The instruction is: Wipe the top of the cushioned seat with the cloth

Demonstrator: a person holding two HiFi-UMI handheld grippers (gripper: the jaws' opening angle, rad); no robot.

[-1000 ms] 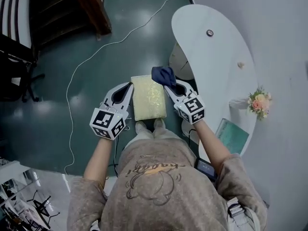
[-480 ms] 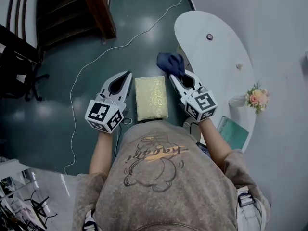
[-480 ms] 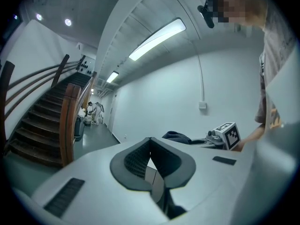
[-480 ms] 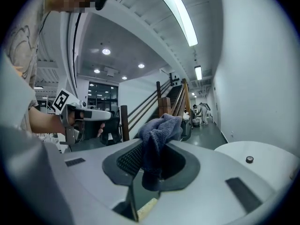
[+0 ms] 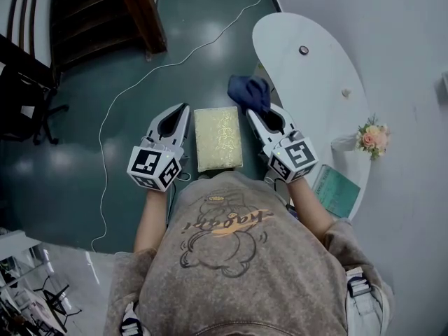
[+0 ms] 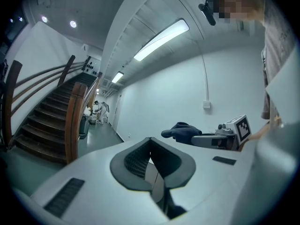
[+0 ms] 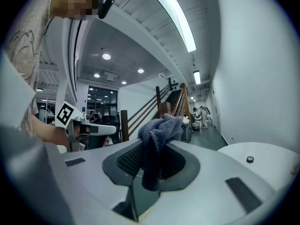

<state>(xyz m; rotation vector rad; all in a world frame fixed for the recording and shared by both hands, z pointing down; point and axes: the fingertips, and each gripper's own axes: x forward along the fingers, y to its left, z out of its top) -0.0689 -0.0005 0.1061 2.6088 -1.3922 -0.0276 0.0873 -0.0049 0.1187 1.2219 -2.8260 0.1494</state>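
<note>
The cushioned seat (image 5: 218,138) is a small stool with a pale gold patterned top, standing on the floor right in front of the person. My right gripper (image 5: 250,109) is lifted to the right of it, shut on a dark blue cloth (image 5: 250,92) that bunches out past the jaw tips; in the right gripper view the cloth (image 7: 159,135) hangs between the jaws. My left gripper (image 5: 183,108) is held to the left of the seat with its jaws together and nothing in them (image 6: 150,142). Neither gripper touches the seat.
A white curved table (image 5: 315,82) stands to the right, with a small dark knob (image 5: 304,50), a flower posy (image 5: 372,138) and a green book (image 5: 334,189). A white cable (image 5: 140,82) runs over the dark green floor. A wooden staircase (image 5: 105,12) is at the upper left.
The right gripper has lifted the cloth off the seat's far right corner and moved right, clear of the seat. Both grippers now stand apart on either side of it.
</note>
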